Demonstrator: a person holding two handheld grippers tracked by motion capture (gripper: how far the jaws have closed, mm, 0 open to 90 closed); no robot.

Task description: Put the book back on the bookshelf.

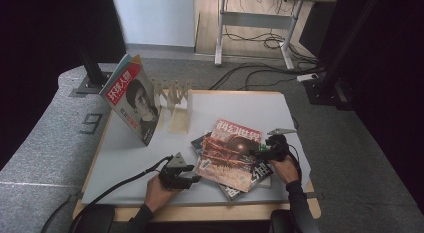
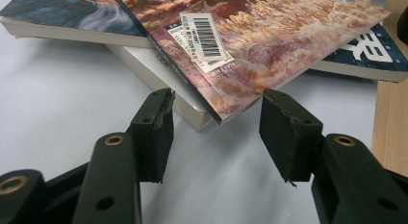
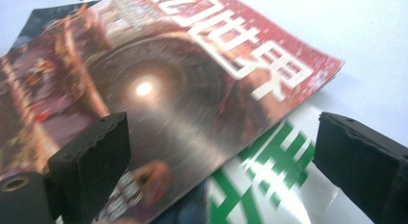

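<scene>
High view: red magazine (image 1: pixel 229 153) atop stack of magazines (image 1: pixel 250 180) at table's (image 1: pixel 125 158) near right. Left gripper (image 1: pixel 192 179) released at its corner; right gripper (image 1: pixel 256 154) released over its right edge.

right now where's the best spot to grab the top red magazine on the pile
Take the top red magazine at its near-left corner, coming in level from the left claw's side. That corner overhangs the books below and sits lifted off the table, so open jaws can straddle it.

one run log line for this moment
left gripper: open, at red magazine corner | right gripper: open over its cover | magazine: atop stack | another leans on rack
</scene>
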